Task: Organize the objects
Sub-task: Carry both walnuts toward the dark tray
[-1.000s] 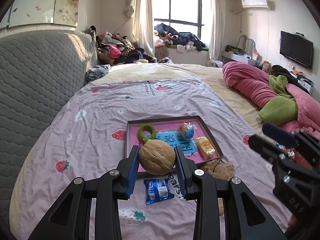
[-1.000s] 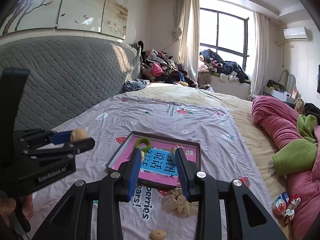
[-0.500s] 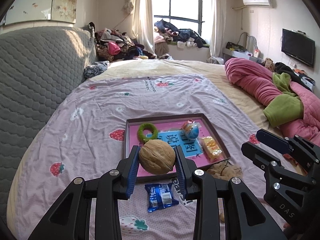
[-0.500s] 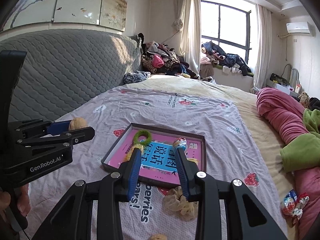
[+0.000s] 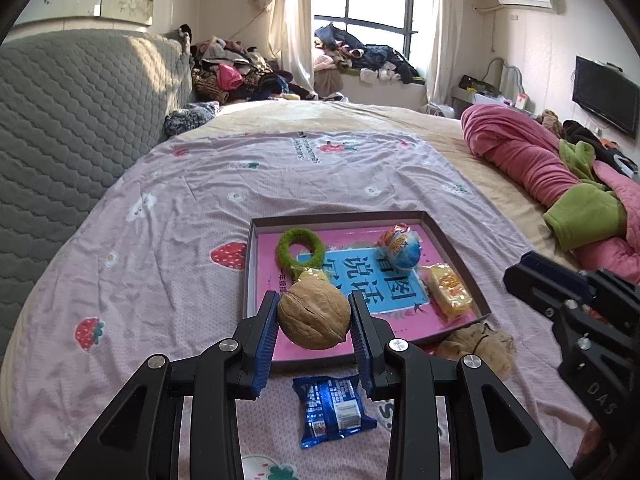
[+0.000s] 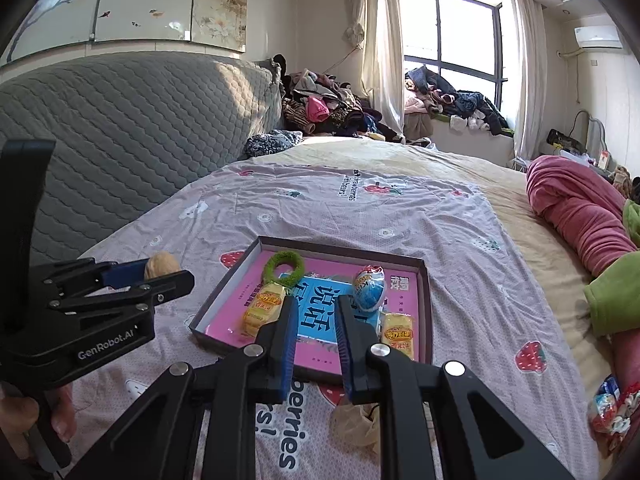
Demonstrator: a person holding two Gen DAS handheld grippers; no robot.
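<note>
Left wrist view: beyond the left gripper [image 5: 314, 320] lies the strawberry-print sheet [image 5: 192, 200], and on it, just ahead of the fingertips, the shallow tray [image 5: 456, 240] holding a green ring [image 5: 302, 246], a blue egg-shaped candy [image 5: 400, 246] and a yellow snack packet [image 5: 448, 290]. A blue wrapper [image 5: 334, 410] lies below its fingers. The left gripper clamps a walnut [image 5: 314, 316] over the tray's near edge. The right gripper [image 6: 318, 336] hovers empty, jaws narrowly parted.
</note>
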